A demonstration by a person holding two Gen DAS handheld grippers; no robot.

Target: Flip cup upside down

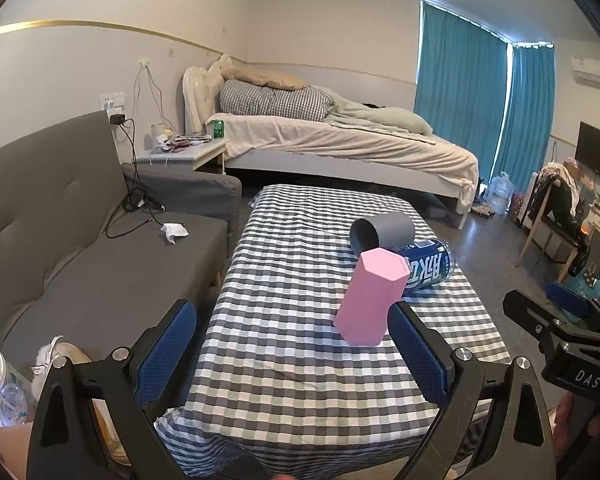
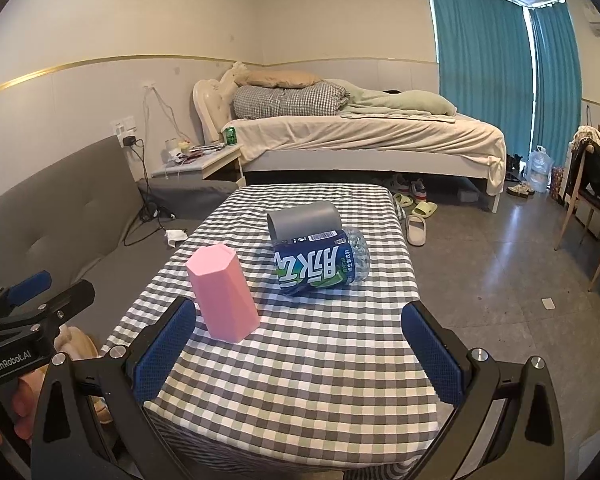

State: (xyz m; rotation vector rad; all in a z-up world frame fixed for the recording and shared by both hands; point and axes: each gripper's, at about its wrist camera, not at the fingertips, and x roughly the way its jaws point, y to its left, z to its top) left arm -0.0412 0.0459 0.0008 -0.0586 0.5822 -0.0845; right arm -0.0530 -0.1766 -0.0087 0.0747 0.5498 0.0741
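Left tongs (image 1: 292, 354) released, empty. Right tongs (image 2: 300, 354) likewise released.

Pink hexagonal cup (image 2: 222, 292) stands on the checked counter (image 2: 320, 360), left of centre in the right view, closed end apparently up. Likely light, stiff plastic; flat facets suit a mid-body grip.

Behind it, right of centre: grey cup (image 2: 304, 220) on its side, mouth left, nothing visible inside; blue-labelled bottle (image 2: 320, 262) touching it, contents unclear.
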